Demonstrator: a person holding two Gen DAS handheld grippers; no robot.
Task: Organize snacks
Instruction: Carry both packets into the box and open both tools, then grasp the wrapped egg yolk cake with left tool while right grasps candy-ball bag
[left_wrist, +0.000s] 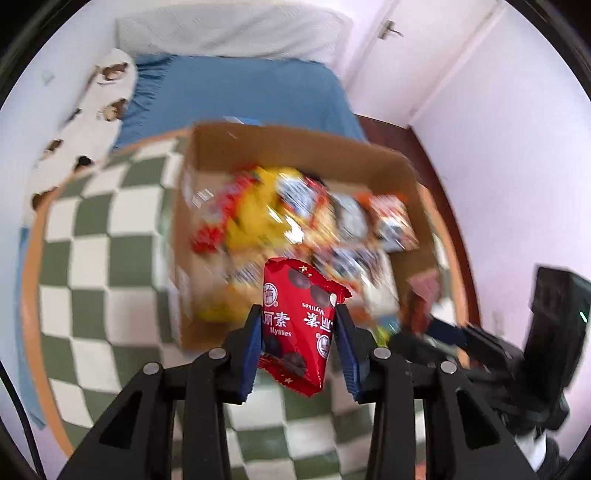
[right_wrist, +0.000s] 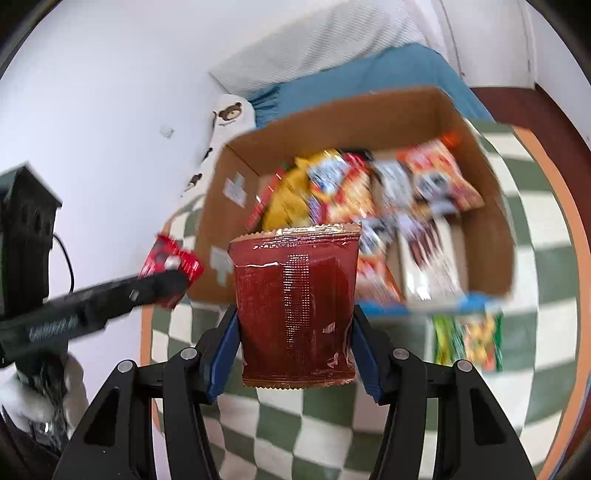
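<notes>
My left gripper (left_wrist: 299, 314) is shut on a bright red Mylikes snack packet (left_wrist: 295, 325) and holds it above the checkered rug, just in front of the open cardboard box (left_wrist: 295, 147). The box holds several snack packets (left_wrist: 295, 214), blurred by motion. My right gripper (right_wrist: 295, 314) is shut on a dark red snack packet (right_wrist: 295, 310), its seam side toward the camera, held in front of the same box (right_wrist: 369, 110). The left gripper with its red packet (right_wrist: 171, 264) shows at the left of the right wrist view; the right gripper shows at the right of the left wrist view (left_wrist: 443, 332).
The box stands on a green-and-white checkered rug (left_wrist: 92, 258) with an orange rim. A green snack packet (right_wrist: 469, 336) lies on the rug by the box's near corner. A bed with a blue sheet (left_wrist: 251, 92) lies behind, a bear-print pillow (left_wrist: 92, 110) to its left.
</notes>
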